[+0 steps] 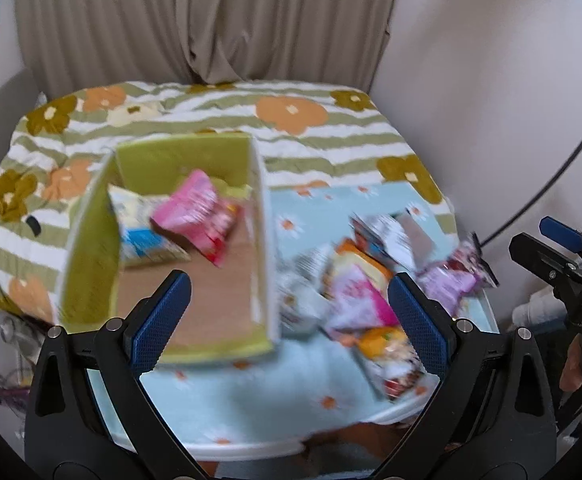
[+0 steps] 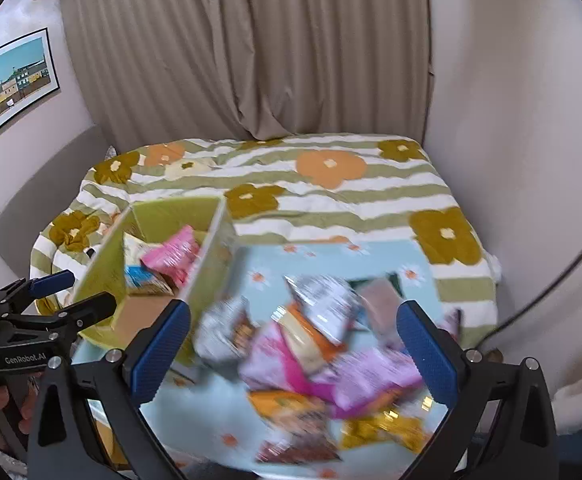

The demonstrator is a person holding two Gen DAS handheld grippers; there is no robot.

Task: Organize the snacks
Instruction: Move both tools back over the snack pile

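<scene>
A green-lined cardboard box point(image 1: 91, 240) stands on a small table with a light blue flowered cloth point(image 1: 251, 400). It holds a pink snack packet point(image 1: 195, 216) and a white-and-blue packet point(image 1: 139, 232). A pile of loose snack packets point(image 1: 363, 292) lies to the right of the box. My left gripper point(image 1: 291, 312) is open and empty, above the box's near right corner. My right gripper point(image 2: 295, 344) is open and empty, above the pile point(image 2: 315, 344). The box also shows in the right wrist view point(image 2: 107, 268). Both views are blurred.
A bed with a green-striped flowered quilt point(image 1: 311, 132) lies behind the table. Beige curtains point(image 2: 251, 48) hang at the back. A framed picture point(image 2: 11, 84) hangs on the left wall. A black cable point(image 1: 551, 180) runs down at the right.
</scene>
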